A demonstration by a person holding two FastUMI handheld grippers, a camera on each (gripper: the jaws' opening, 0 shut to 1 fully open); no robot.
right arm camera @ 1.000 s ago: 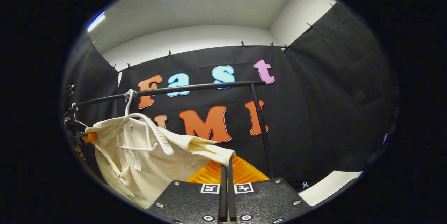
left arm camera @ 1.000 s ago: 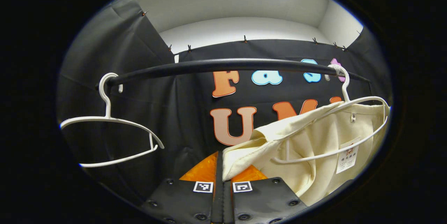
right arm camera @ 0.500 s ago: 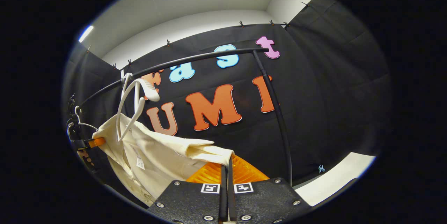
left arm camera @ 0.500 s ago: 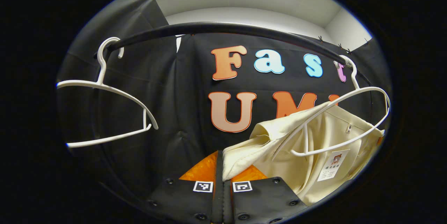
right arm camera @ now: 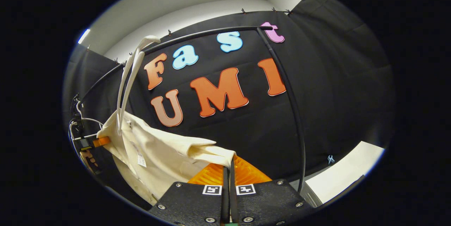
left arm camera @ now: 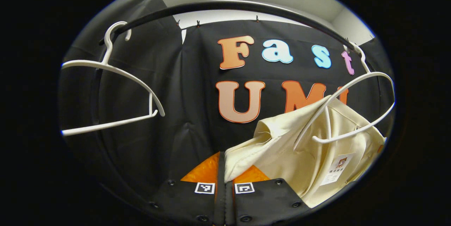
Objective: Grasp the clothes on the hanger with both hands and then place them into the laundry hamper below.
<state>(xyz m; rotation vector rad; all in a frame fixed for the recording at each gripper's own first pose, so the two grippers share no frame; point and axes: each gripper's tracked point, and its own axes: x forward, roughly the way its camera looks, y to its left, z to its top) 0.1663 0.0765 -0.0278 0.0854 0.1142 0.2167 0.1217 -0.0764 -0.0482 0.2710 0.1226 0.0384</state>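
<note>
Both claws have dropped w/ the shirt [left arm camera: 303, 148]; hanger [left arm camera: 352, 106] now tipped up, nearly free. Left claw [left arm camera: 224, 169] pinched tight on one shoulder edge, right claw [right arm camera: 229, 168] tight on the other. Shirt hangs between them, one shoulder on the hanger under the rail [left arm camera: 225, 6]. Light, limp cloth; hems look best to grip.
</note>
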